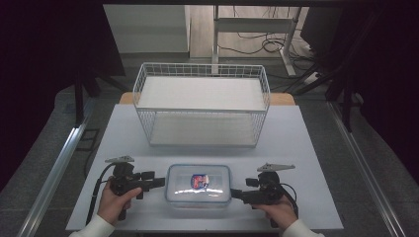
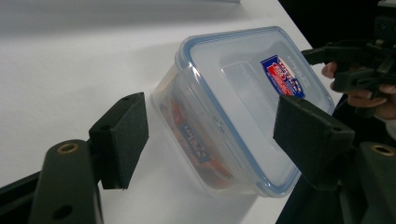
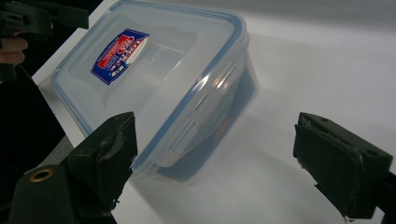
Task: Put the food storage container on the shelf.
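A clear plastic food container with a blue-rimmed lid and a red and blue sticker lies near the table's front edge, between my two grippers. My left gripper points at its left end. In the left gripper view the container lies just ahead of the open left gripper; one pad stands clear of its side wall. My right gripper points at its right end. In the right gripper view the right gripper is open, with a corner of the container beside one pad.
A white wire basket with two shelves stands across the back half of the white table. Bare tabletop lies between basket and container. Dark floor, a metal rail and a desk frame with cables surround the table.
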